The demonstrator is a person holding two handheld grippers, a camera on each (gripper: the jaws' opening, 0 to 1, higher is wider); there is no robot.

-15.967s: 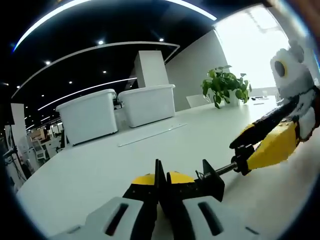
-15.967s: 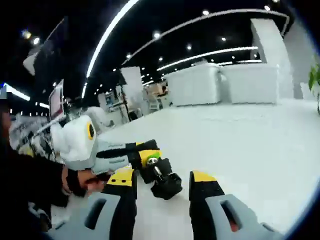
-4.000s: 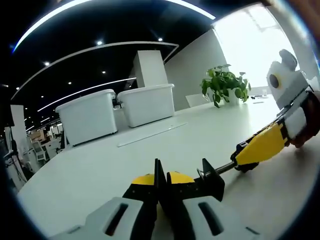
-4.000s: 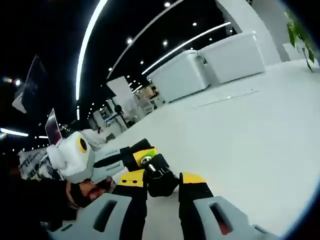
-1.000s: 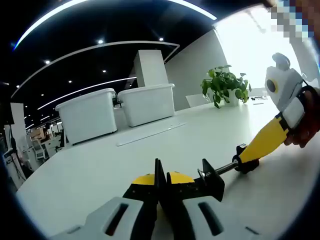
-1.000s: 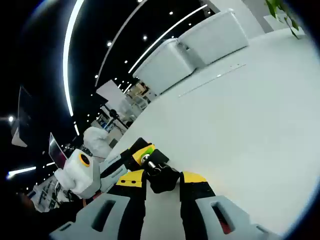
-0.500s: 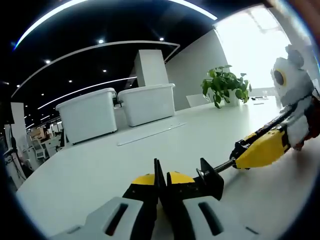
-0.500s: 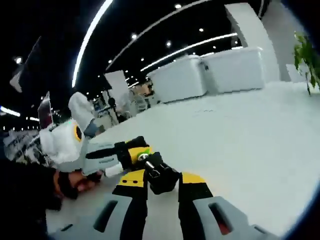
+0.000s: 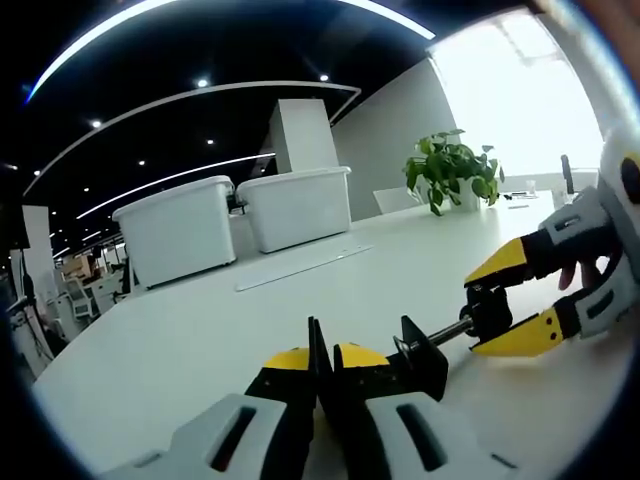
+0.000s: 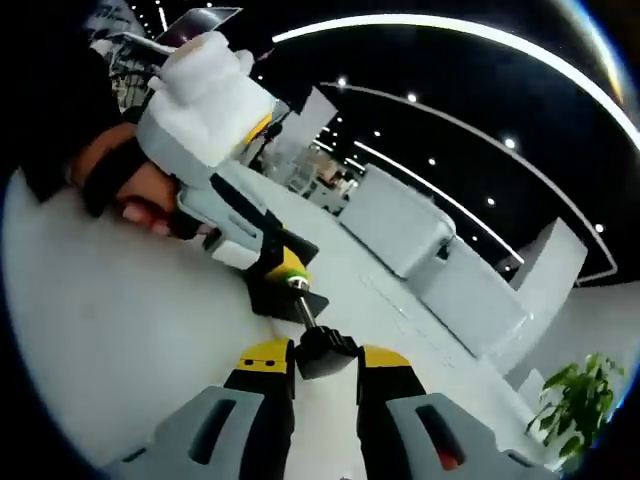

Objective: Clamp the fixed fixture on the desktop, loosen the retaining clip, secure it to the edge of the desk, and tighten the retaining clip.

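- Two grippers worked one clamp (image 9: 415, 362): the left gripper (image 9: 322, 372) had its jaws nearly shut on the clamp's black body, low on the white tabletop (image 9: 180, 340).
- Left gripper view showed the clamp's screw (image 9: 452, 332) running out from that body to a black knob (image 9: 489, 308), with the right gripper's yellow-tipped jaws set either side of the knob.
- In the right gripper view, the right gripper (image 10: 326, 355) had its jaws closed narrowly on that knob (image 10: 325, 352), and the screw (image 10: 304, 305) led on to the clamp body (image 10: 272, 298) held in the left gripper (image 10: 262, 240).
- A hand (image 10: 135, 195) wrapped the left gripper's white handle.
- Farther off stood two white bins (image 9: 235, 222) and a plant (image 9: 447, 170).
- By my reading the step in hand was turning the retaining clip's screw, most likely loosening it; the clamp lay on the tabletop and was not yet on the edge.
- Next would call for rolling the right wrist to turn the knob until the mouth opened enough, while the left held the body steady, then carrying the clamp to the tabletop's edge.
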